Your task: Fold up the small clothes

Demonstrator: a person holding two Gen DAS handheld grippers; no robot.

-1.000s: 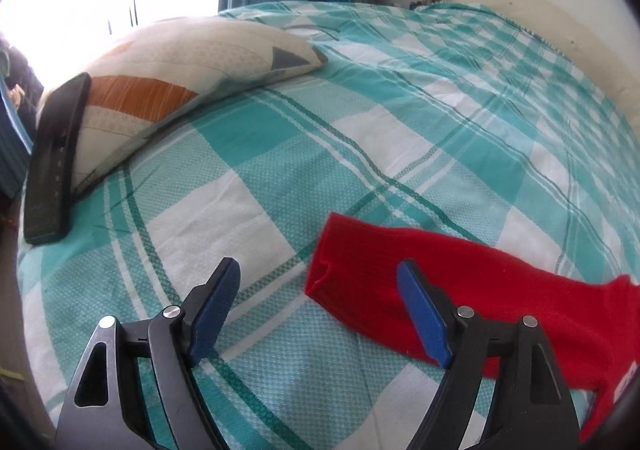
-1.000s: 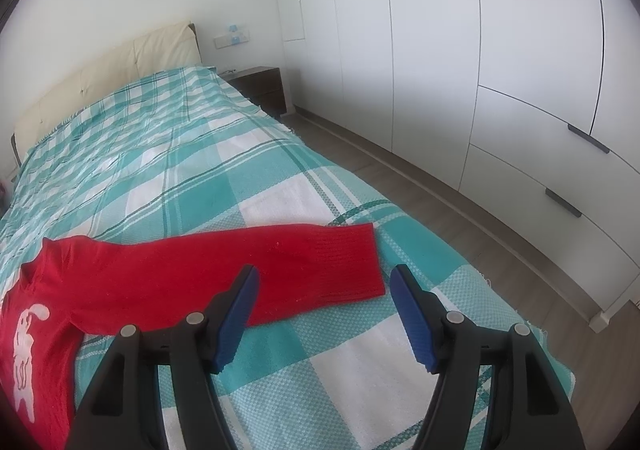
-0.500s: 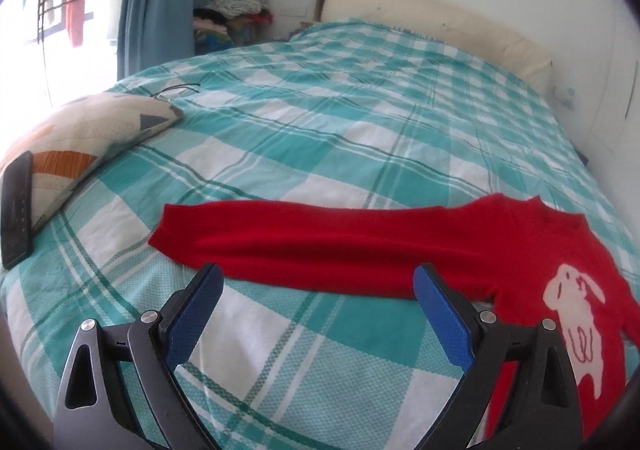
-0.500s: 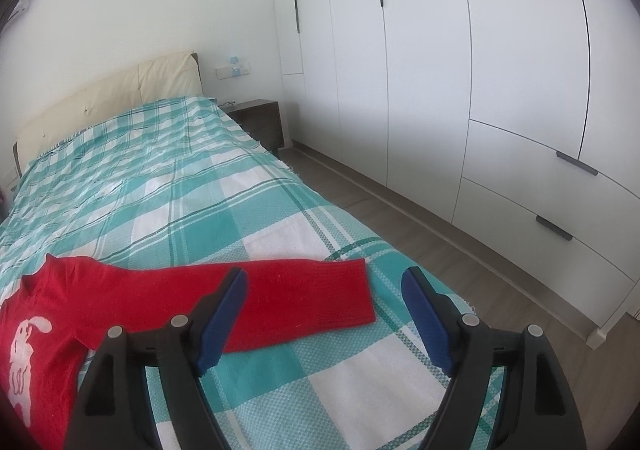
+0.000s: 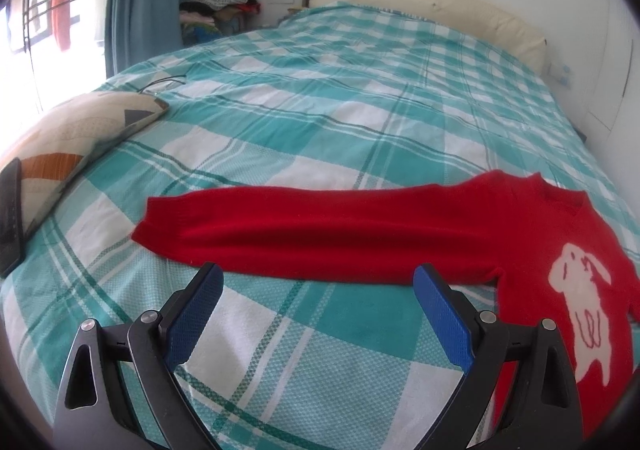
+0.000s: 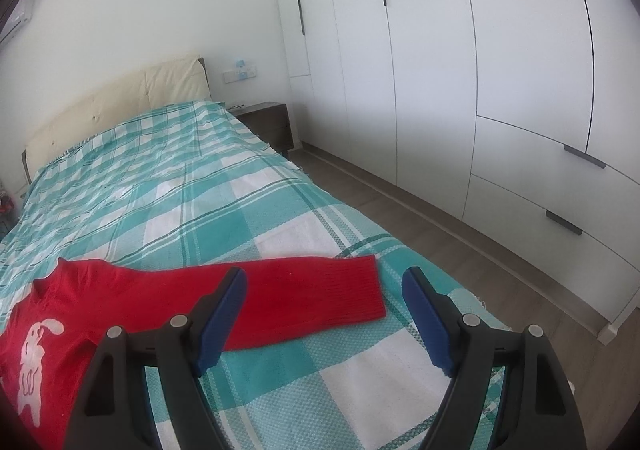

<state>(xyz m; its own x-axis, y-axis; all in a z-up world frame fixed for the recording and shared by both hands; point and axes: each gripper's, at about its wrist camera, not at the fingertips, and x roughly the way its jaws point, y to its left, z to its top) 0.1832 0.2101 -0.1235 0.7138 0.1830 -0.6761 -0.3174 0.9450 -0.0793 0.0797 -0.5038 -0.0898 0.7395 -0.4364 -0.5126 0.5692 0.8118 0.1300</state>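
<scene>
A small red sweater [image 5: 500,226] with a white rabbit on its chest lies flat on the teal checked bed, both sleeves stretched out sideways. In the left wrist view one sleeve [image 5: 280,234] runs across the picture, and my left gripper [image 5: 318,282] hovers open just short of its near edge, nothing between the blue pads. In the right wrist view the other sleeve [image 6: 316,298] ends in a ribbed cuff. My right gripper [image 6: 324,286] stands open above that cuff, holding nothing. The sweater's lower hem is out of view.
A patterned pillow [image 5: 76,130] with a black remote [image 5: 8,218] leaning on it sits at the bed's left edge. The cream headboard [image 5: 424,2] is at the far end. White wardrobes [image 6: 480,70] and bare floor [image 6: 460,250] flank the right side.
The left gripper swung right and pulled back from the sleeve's cuff, widening its jaws; the whole sleeve and rabbit now show. The right gripper opened a little and stayed in place.
</scene>
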